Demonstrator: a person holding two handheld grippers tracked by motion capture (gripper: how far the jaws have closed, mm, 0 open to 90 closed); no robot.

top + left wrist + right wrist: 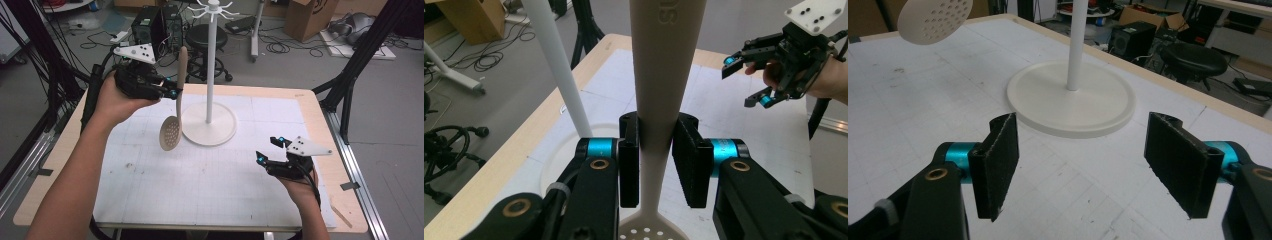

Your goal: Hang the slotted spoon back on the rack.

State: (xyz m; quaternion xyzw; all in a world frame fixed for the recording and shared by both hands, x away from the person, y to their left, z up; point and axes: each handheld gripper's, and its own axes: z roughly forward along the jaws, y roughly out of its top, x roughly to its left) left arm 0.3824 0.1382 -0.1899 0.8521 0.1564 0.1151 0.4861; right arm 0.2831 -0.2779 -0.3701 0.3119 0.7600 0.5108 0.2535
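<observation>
High view: my left hand-held gripper [172, 91] clamps the slotted spoon [172, 125] mid-handle, upper left of frame, bowl hanging down beside the stand [212, 65] for hooking; right hand-held gripper [270, 150] waits released, lower right.

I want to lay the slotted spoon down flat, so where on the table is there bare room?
The near half of the white mat is bare, between the left forearm and the right gripper. The far right, beyond the stand's base, is also free. It is crowded at the far left, where the left gripper holds the spoon beside the stand.
</observation>
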